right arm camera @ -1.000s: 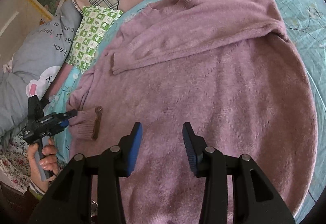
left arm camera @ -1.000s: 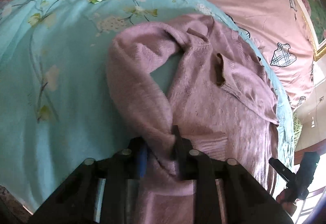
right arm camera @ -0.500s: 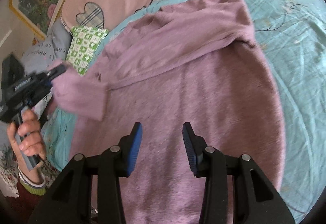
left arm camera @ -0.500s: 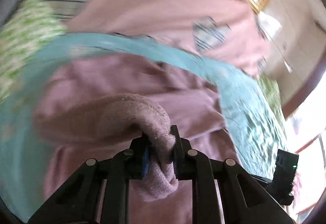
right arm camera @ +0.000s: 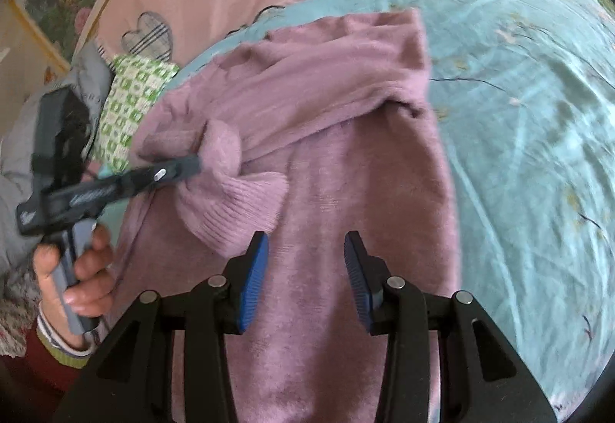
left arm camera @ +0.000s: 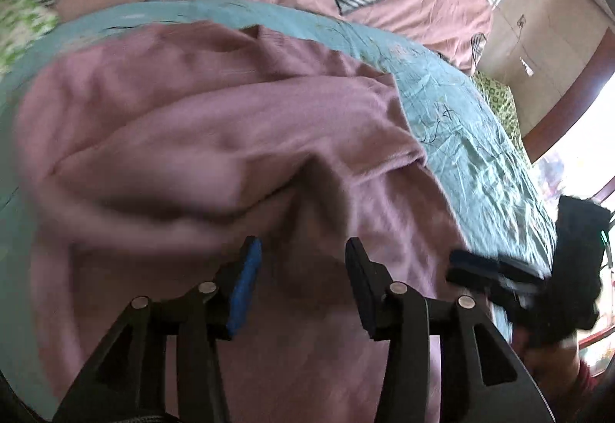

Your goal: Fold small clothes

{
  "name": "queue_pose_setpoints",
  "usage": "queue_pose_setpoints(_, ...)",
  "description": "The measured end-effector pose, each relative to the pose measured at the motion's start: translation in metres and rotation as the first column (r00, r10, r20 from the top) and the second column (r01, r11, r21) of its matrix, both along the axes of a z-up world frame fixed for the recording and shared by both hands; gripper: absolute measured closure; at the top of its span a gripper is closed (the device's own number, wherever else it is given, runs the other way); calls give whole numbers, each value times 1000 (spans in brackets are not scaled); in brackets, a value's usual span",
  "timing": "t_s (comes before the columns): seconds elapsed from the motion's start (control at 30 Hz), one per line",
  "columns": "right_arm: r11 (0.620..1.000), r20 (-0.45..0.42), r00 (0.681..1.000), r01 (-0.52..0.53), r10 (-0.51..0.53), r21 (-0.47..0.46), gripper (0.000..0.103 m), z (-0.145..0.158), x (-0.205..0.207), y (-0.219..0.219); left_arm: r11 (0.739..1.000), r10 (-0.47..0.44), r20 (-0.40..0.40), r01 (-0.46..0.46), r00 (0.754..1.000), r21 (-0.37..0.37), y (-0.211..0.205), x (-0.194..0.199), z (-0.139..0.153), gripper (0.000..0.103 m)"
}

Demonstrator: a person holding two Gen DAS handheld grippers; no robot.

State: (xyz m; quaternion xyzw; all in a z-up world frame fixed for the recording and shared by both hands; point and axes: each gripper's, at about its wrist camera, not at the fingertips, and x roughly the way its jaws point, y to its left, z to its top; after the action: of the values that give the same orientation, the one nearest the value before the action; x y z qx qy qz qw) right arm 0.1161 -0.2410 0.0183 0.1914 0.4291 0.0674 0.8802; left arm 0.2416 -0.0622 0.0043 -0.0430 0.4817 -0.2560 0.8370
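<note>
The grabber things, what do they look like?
Each gripper has a black plastic frame with silver rivets and two fingers with ribbed blue pads. The left gripper has a grey handle. The person's sleeve is dark red with a striped cuff.

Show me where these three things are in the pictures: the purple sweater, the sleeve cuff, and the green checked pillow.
purple sweater (right arm camera: 346, 192): right wrist view, on the flat body part.
sleeve cuff (right arm camera: 234, 219): right wrist view, on the ribbed end of the sleeve.
green checked pillow (right arm camera: 130, 104): right wrist view, on the middle of its patterned cover.
</note>
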Motion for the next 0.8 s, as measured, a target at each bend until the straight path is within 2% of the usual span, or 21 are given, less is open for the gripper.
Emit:
queue_pose_setpoints(0.07, 998, 16, 999, -48, 49, -37, 60, 1, 7, 16, 999, 42, 1, -42, 999, -5, 33, -17, 1, 54)
queue_pose_setpoints(0.1, 996, 26, 997, -71, 72, -60, 58, 2, 10, 24, 998, 67, 0, -67, 998, -3, 48, -24, -2, 50)
queue_pose_setpoints(0.13, 990, 37, 994, -101, 105, -96, 51, 2, 14, 35, 995, 97, 0, -97, 995, 21, 62, -29, -7, 49)
queue_pose_setpoints(0.2, 968, 53, 984, -159, 173, -195, 43, 2, 21, 58, 978, 168, 2, -167, 986, 122, 83, -31, -21, 49)
queue_pose_setpoints(0.23, 954, 58, 978, -180, 199, -240, 42, 1, 23, 68, 963, 207, 0, -203, 978, 177, 92, -29, -29, 50)
queue_pose_setpoints(0.3, 904, 52, 961, -235, 271, -358, 42, -2, 30, 93, 936, 265, 8, -260, 964, 236, 104, -24, -39, 51)
queue_pose_setpoints(0.37, 827, 33, 948, -259, 316, -499, 42, -8, 36, 114, 912, 311, 40, -310, 950, 268, 109, -16, -44, 51)
queue_pose_setpoints(0.4, 787, 24, 947, -251, 319, -563, 43, -12, 40, 120, 898, 335, 61, -338, 940, 282, 110, -9, -45, 50)
queue_pose_setpoints(0.43, 759, 6, 947, -254, 321, -600, 58, -16, 44, 124, 888, 349, 78, -356, 934, 291, 109, -4, -45, 50)
queue_pose_setpoints(0.47, 755, -13, 945, -270, 328, -597, 70, -17, 51, 125, 876, 367, 95, -378, 925, 299, 109, 3, -45, 50)
queue_pose_setpoints(0.5, 770, -30, 943, -288, 331, -569, 82, -17, 57, 123, 863, 389, 108, -403, 915, 304, 111, 10, -45, 50)
queue_pose_setpoints(0.6, 857, -42, 941, -324, 336, -401, 91, -2, 77, 103, 830, 456, 127, -472, 881, 296, 121, 32, -47, 48)
queue_pose_setpoints(0.63, 895, -30, 941, -331, 338, -297, 91, 7, 85, 93, 821, 478, 127, -493, 869, 286, 127, 38, -46, 48)
queue_pose_setpoints(0.7, 944, 8, 946, -323, 324, -66, 92, 29, 104, 64, 808, 511, 124, -525, 851, 268, 142, 48, -44, 50)
queue_pose_setpoints(0.73, 950, 32, 949, -313, 313, 12, 92, 38, 111, 51, 804, 526, 119, -538, 842, 255, 149, 51, -43, 50)
queue_pose_setpoints(0.8, 941, 91, 967, -251, 236, 229, 93, 57, 128, 4, 808, 535, 108, -545, 838, 222, 156, 56, -42, 51)
